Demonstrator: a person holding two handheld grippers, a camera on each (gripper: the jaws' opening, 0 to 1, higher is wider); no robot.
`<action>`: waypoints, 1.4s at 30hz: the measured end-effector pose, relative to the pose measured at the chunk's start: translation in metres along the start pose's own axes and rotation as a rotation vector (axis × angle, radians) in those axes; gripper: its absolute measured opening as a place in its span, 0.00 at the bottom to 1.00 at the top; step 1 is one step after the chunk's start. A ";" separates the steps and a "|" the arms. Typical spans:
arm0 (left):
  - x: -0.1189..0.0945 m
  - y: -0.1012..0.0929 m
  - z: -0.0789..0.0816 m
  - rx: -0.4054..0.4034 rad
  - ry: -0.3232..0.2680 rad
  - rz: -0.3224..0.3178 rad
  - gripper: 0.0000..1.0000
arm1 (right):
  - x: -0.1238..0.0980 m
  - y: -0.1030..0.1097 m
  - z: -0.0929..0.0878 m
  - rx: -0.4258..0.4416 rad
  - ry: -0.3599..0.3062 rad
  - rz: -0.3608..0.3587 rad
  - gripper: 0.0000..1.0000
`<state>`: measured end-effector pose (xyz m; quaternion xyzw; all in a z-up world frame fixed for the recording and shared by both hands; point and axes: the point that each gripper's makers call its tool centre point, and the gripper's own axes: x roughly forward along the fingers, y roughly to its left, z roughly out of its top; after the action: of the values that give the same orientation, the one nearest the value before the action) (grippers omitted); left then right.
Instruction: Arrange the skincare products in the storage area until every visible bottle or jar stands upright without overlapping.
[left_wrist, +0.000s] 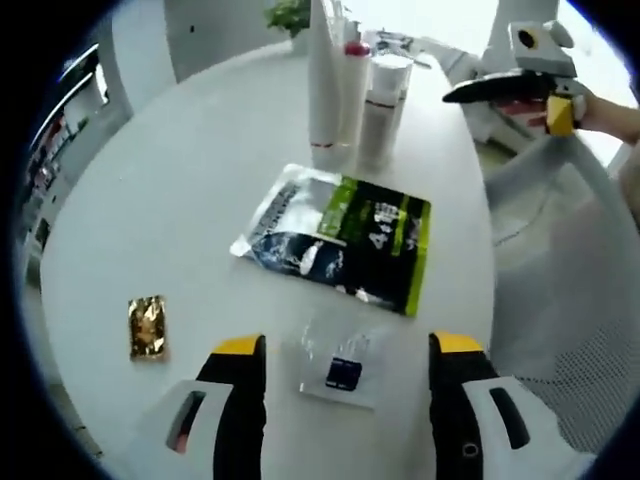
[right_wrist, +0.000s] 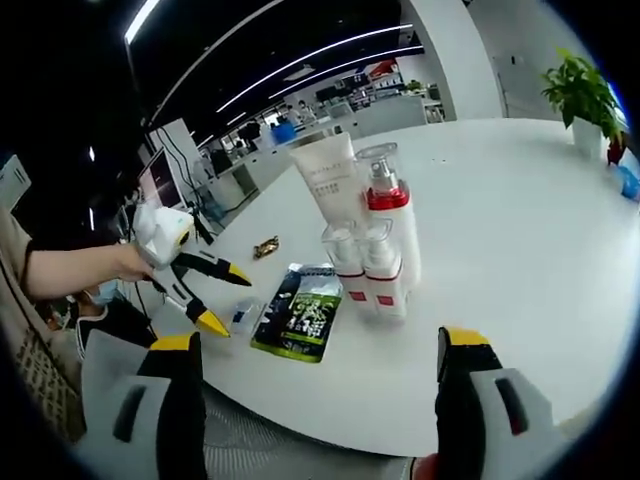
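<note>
Several skincare products stand upright in a tight group on the white round table: a tall white tube, a pump bottle with a red collar, and two small clear-capped bottles with red bands. My left gripper is open, low over the near table edge, well short of the group. The right gripper view also catches it, held in a hand at the left. My right gripper is open and empty, facing the bottles from the table's other side.
A green-and-black pouch lies flat in front of the bottles. A clear sachet with a blue square and a gold wrapped sweet lie nearby. A potted plant stands at the far edge.
</note>
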<state>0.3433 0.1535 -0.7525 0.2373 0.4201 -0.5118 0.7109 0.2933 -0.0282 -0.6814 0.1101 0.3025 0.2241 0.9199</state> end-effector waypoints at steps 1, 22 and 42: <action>-0.001 0.000 0.001 -0.017 -0.010 0.002 0.66 | 0.000 0.000 0.000 -0.001 0.001 0.000 0.98; -0.028 -0.010 -0.002 -0.375 -0.167 0.072 0.94 | 0.001 0.004 -0.003 -0.026 0.019 0.016 0.98; -0.061 -0.035 -0.025 -0.596 -0.259 0.159 0.97 | 0.001 0.011 -0.005 -0.041 0.026 0.048 0.98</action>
<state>0.2945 0.1923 -0.7115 -0.0161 0.4377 -0.3350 0.8343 0.2873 -0.0178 -0.6821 0.0954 0.3071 0.2536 0.9123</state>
